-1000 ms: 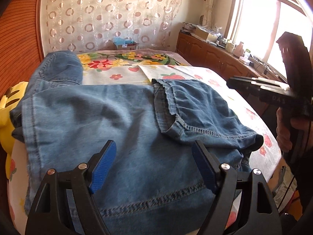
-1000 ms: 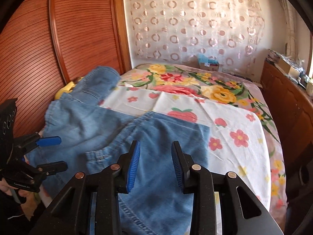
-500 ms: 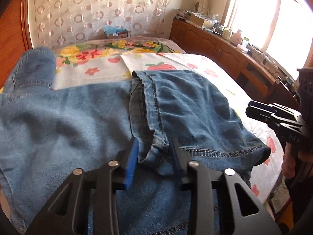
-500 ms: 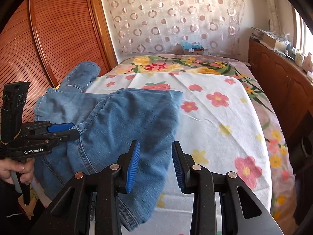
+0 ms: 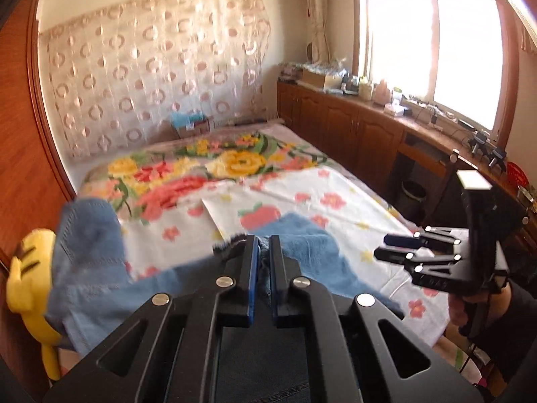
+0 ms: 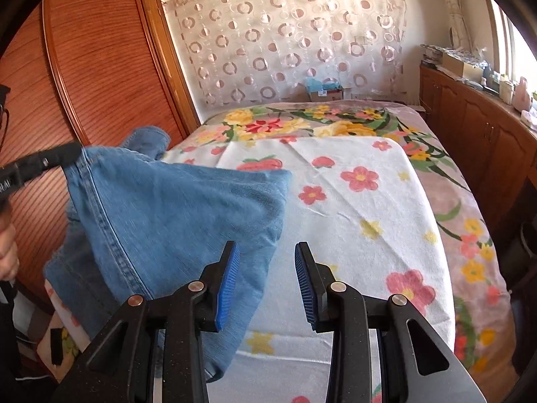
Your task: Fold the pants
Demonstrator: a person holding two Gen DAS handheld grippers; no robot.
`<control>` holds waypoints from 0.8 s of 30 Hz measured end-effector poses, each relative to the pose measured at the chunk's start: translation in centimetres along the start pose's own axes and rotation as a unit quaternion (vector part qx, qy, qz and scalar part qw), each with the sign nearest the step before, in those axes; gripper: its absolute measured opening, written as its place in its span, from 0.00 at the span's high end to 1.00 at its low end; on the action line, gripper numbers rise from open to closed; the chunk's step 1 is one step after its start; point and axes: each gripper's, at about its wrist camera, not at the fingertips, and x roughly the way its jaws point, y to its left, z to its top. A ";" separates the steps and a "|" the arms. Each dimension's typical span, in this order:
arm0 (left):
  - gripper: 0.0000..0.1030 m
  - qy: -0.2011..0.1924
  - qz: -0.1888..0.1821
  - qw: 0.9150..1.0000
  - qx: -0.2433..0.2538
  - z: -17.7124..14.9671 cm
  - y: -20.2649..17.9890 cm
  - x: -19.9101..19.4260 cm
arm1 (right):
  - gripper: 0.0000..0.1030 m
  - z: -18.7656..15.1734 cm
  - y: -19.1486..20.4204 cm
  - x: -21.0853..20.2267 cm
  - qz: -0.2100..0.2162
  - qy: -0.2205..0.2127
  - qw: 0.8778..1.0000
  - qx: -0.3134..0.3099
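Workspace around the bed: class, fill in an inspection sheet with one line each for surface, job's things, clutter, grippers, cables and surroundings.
Surface: bed under a white flowered sheet, floral blanket beyond.
Job's things: blue denim pants, one part lifted off the bed, the rest draped at the bed's near left side.
Clutter: yellow plush toy at the bed's left edge.
Grippers: left hand-held gripper shut on the pants; right hand-held gripper open, nothing between its pads.
Cables: thin leads on the window counter.
Surroundings: wooden wardrobe, circle-patterned curtain, bright window, wooden cabinets.
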 end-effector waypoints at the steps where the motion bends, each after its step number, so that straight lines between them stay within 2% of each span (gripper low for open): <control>1: 0.93 -0.011 0.001 1.000 -0.001 0.6 0.3 -1.2 | 0.66 0.0 0.1 -0.4 0.003 -0.004 1.000 -0.001; 5: 0.93 -0.056 0.020 0.998 -0.004 1.9 2.0 -6.5 | 0.66 0.6 1.6 -1.3 0.019 -0.015 1.000 -0.004; 7: 0.97 -0.072 0.037 0.997 -0.011 1.7 3.5 -9.1 | 0.65 0.6 2.3 -1.4 0.026 -0.016 0.999 -0.010; 9: 0.97 -0.076 0.050 0.996 -0.020 0.7 5.1 -10.9 | 0.65 0.5 3.1 -1.4 0.032 -0.016 0.999 -0.017; 11: 0.97 -0.064 0.058 0.996 -0.031 -1.1 6.7 -11.8 | 0.65 0.4 3.7 -1.2 0.039 -0.013 0.999 -0.024; 15: 0.97 -0.016 0.071 0.996 -0.050 -5.0 9.0 -9.6 | 0.65 0.5 4.2 0.2 0.050 -0.002 0.998 -0.036; 19: 0.96 0.025 0.063 0.995 -0.080 -7.4 9.9 -5.8 | 0.65 0.8 4.5 1.4 0.057 0.011 0.997 -0.047; 20: 0.93 0.035 0.061 0.994 -0.082 -7.8 9.9 -5.0 | 0.65 1.1 4.6 1.9 0.058 0.012 0.997 -0.049; 21: 0.84 0.046 0.065 0.994 -0.080 -8.2 9.7 -4.1 | 0.65 1.1 4.7 2.0 0.059 0.014 0.997 -0.052; 24: 0.68 0.068 0.065 0.992 -0.083 -9.1 9.7 -1.9 | 0.65 1.4 4.4 2.2 0.062 0.020 0.996 -0.057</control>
